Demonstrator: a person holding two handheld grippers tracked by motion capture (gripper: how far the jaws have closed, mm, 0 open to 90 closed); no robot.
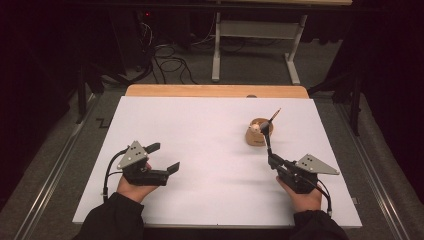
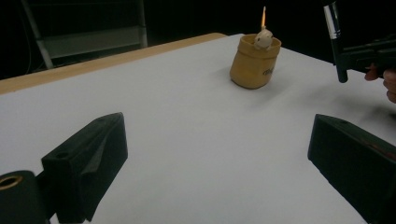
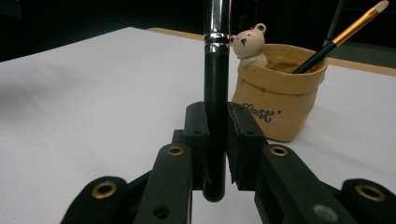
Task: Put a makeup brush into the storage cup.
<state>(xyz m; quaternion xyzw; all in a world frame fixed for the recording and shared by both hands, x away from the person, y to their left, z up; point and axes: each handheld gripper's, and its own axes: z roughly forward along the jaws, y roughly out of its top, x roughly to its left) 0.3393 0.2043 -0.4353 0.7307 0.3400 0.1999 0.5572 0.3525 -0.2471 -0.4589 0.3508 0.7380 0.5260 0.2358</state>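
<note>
A tan pot with a small bear figure on its rim stands right of the table's middle. A thin brush leans out of it. My right gripper is just in front of the pot, shut on a black-handled brush held upright. In the right gripper view the black handle is clamped between the jaws, with the pot and gold-ferruled brush close behind. My left gripper rests open at the left with nothing in it. Its view shows the pot far off.
A white sheet covers the table. A strip of wooden tabletop shows along the far edge. Beyond it stand a white desk frame and loose cables on the floor.
</note>
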